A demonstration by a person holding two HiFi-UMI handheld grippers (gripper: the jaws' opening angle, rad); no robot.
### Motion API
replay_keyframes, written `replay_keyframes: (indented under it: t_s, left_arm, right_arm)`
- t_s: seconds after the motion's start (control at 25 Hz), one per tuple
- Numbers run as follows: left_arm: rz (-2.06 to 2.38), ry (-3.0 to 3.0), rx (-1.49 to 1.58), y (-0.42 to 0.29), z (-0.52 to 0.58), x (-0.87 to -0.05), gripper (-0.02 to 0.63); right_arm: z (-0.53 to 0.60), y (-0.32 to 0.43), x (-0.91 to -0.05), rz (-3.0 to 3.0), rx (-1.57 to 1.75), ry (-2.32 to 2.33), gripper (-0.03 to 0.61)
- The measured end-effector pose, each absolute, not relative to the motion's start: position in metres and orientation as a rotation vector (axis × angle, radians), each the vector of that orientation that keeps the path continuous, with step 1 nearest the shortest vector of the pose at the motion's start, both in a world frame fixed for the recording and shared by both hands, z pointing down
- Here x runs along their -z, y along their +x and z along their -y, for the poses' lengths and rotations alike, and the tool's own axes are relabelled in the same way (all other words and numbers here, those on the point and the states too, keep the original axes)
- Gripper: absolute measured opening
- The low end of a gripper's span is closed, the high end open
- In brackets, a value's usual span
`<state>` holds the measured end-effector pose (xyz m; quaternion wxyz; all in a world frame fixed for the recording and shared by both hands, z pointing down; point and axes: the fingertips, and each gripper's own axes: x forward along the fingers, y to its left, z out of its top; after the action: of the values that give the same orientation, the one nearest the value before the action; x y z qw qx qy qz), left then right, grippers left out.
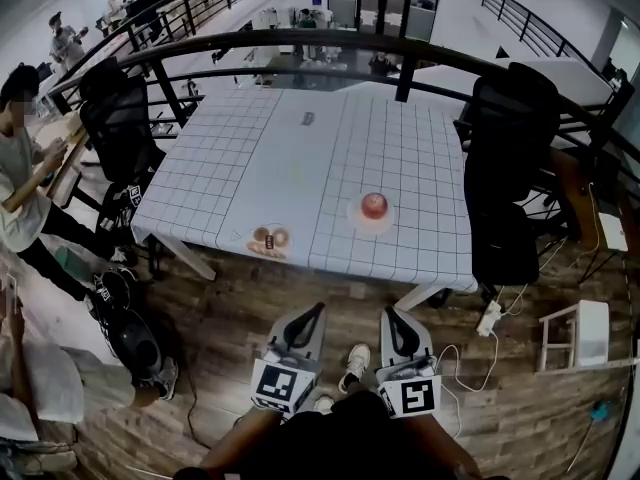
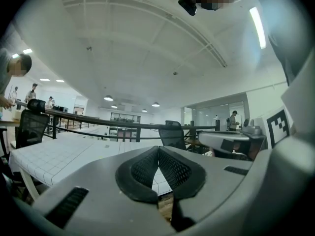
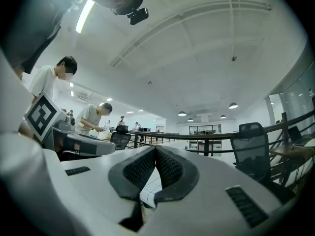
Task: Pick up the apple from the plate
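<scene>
Left gripper and right gripper: ribbed black pads pressed together, holding nothing. The round red apple sits on a white plate on the gridded table, well apart from both.

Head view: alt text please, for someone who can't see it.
A red apple sits on a small white plate on a table covered in white grid-lined cloth. The grey left hand-held gripper and right hand-held gripper, both shut and empty, point toward the table from short of its near edge. Two brown round pastries lie left of the plate.
</scene>
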<state>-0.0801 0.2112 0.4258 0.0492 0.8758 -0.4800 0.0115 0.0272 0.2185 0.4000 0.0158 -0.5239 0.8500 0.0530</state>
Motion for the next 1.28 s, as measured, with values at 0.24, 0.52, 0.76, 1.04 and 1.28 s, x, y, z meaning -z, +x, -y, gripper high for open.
replay_keyframes:
  t_s: [0.24,0.52,0.76,1.04,1.28]
  left_arm:
    - [1.486,2.621,-0.019,-0.074,-0.167,-0.425,0.021]
    - [1.515,2.619,-0.062,-0.054,-0.120,-0.427,0.021]
    - [1.530,2.607,-0.123,-0.035,-0.084,-0.437,0.021]
    - [1.561,2.581,-0.158,-0.024,-0.059,-0.437,0.021]
    - [1.569,2.586,-0.192,-0.025,-0.039,-0.436,0.021]
  right_arm:
    - [-0.171,0.035,-0.399,-2.651,-0.132,-1.584,0.023]
    - [-0.117,0.057,-0.406,-2.661,-0.117,-1.565,0.023]
    - [-0.080,0.072,-0.414,-2.675,-0.076,-1.537,0.023]
    - [-0.045,0.080,-0.420,-2.698,-0.044,-1.487,0.023]
    - [-0.021,0.081,-0.420,-2.718,-0.078,-1.485,0.023]
